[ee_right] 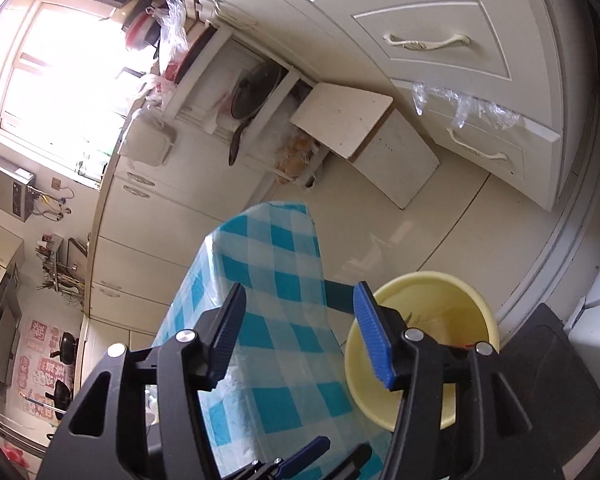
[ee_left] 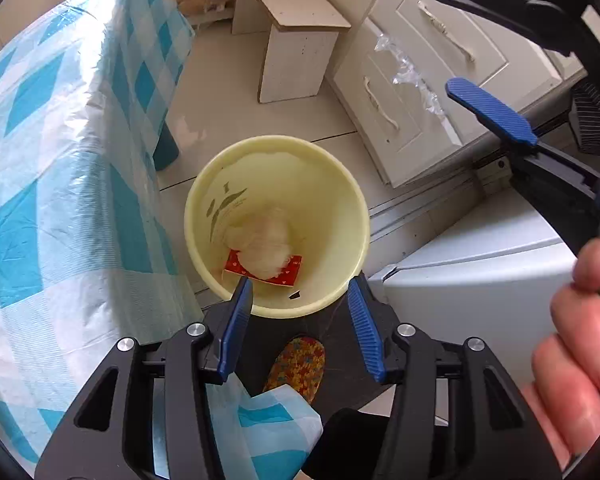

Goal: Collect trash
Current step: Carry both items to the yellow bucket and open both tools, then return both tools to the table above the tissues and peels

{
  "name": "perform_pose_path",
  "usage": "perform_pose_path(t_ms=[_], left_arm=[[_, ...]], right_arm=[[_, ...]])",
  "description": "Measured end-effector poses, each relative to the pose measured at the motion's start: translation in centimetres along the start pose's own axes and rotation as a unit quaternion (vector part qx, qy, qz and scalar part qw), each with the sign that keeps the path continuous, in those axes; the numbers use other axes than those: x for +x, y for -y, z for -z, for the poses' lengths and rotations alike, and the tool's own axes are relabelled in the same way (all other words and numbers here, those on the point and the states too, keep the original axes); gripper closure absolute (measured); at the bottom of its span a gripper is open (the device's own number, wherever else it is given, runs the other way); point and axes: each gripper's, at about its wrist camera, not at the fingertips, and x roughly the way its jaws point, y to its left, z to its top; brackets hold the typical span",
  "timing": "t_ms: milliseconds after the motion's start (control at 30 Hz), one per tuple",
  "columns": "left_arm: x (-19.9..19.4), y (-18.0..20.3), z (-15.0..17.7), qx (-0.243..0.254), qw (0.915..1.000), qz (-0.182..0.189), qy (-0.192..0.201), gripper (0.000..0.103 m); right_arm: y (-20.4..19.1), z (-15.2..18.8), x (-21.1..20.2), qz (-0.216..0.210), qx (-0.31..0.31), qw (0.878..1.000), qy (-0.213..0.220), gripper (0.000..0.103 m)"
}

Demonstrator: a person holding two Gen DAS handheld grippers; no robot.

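Note:
A pale yellow bin [ee_left: 204, 184] stands on the floor beside the table; it also shows in the right wrist view [ee_right: 440, 280]. Inside it lie a crumpled white tissue [ee_left: 262, 242] and a red packet [ee_left: 290, 274]. My left gripper [ee_left: 302, 294] is open and empty, directly above the bin's near rim. My right gripper [ee_right: 300, 300] is open and empty, over the table edge next to the bin; it also shows in the left wrist view [ee_left: 440, 38], at the upper right, held by a hand.
A table with a blue-and-white checked cloth [ee_left: 60, 140] stands left of the bin. A small white stool [ee_left: 296, 28] and cream cabinets [ee_left: 420, 80] stand beyond. A white appliance [ee_left: 480, 272] is at the right. A patterned slipper [ee_left: 300, 364] is below.

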Motion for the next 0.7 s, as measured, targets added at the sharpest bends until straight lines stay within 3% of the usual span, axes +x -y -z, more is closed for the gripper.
perform_pose_path(t_ms=[33, 67, 367, 600, 700], left_arm=[[-0.6, -0.3, -0.1, -0.002, 1.0, -0.003, 0.008, 0.042], [-1.2, -0.8, 0.1, -0.003, 0.9999, -0.001, 0.016, 0.04], [-6.5, -4.6, 1.8, -0.024, 0.9972, 0.016, 0.069, 0.04], [-12.3, -9.8, 5.6, -0.04, 0.9927, -0.029, 0.11, 0.039], [-15.7, -12.9, 8.1, -0.05, 0.9868, -0.068, 0.138, 0.039]], right_arm=[[-0.2, 0.0, 0.0, -0.001, -0.001, 1.0, 0.003, 0.046], [-0.4, -0.1, 0.1, -0.001, -0.002, 1.0, 0.004, 0.045], [-2.0, 0.3, 0.8, -0.002, -0.014, 1.0, 0.004, 0.042], [-4.5, 1.7, 2.3, -0.014, -0.051, 0.998, -0.02, 0.041], [-6.1, 2.8, 2.9, -0.018, -0.087, 0.995, -0.035, 0.038]])
